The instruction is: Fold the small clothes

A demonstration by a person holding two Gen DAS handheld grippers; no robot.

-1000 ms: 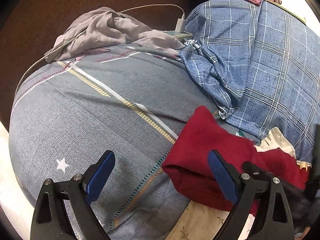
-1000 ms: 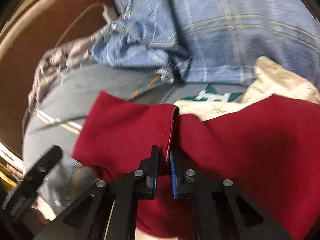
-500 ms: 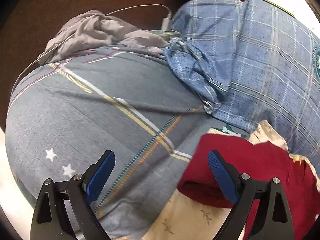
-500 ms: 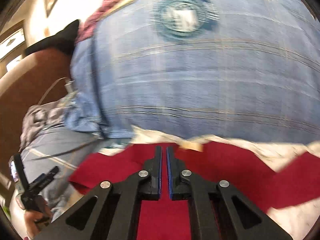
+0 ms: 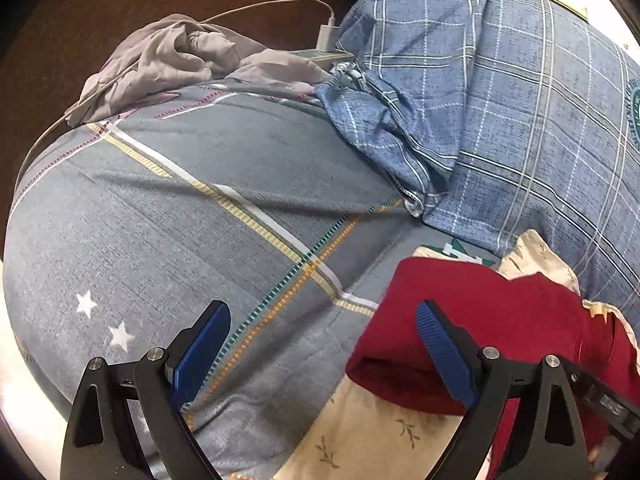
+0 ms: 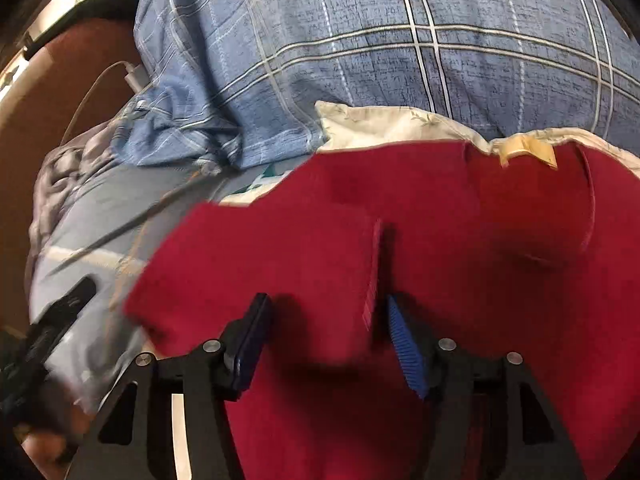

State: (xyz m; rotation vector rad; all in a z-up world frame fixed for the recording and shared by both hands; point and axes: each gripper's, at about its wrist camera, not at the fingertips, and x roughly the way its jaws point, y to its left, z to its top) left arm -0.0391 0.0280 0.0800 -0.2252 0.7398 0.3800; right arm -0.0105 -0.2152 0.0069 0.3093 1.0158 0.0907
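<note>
Red garment: lay on a cream leaf-print cloth spread over the grey bedsheet, probably so that it had a flat, clean base for folding. In the right wrist view it filled the frame from 4 o'clock round to 8 o'clock.

Folded flap: the garment's left part lay doubled over toward the middle, its hemmed edge running upright near the centre of the right wrist view. I judged this a sleeve or side panel just laid in.

Right gripper: jaws stood apart with nothing pinched between them; the flap's edge lay between the pads, apparently let go so the fold could settle. The picture was motion-blurred at 8 o'clock.

Left gripper: jaws spread wide and empty, over the bedsheet at 6 o'clock, the right pad just over the garment's near corner. It seemed held ready rather than working.

Collar label: a yellowish tab at 1 o'clock, marking the neckline as pointing away from the person.

Blue plaid quilt: bunched at 12 to 2 o'clock, beyond the working patch.

Grey clothing: crumpled at 11 o'clock with a white charger cable running by it, well apart from the garment.

Progress: one side looked folded; the opposite side and the lengthwise fold seemed not yet done.
</note>
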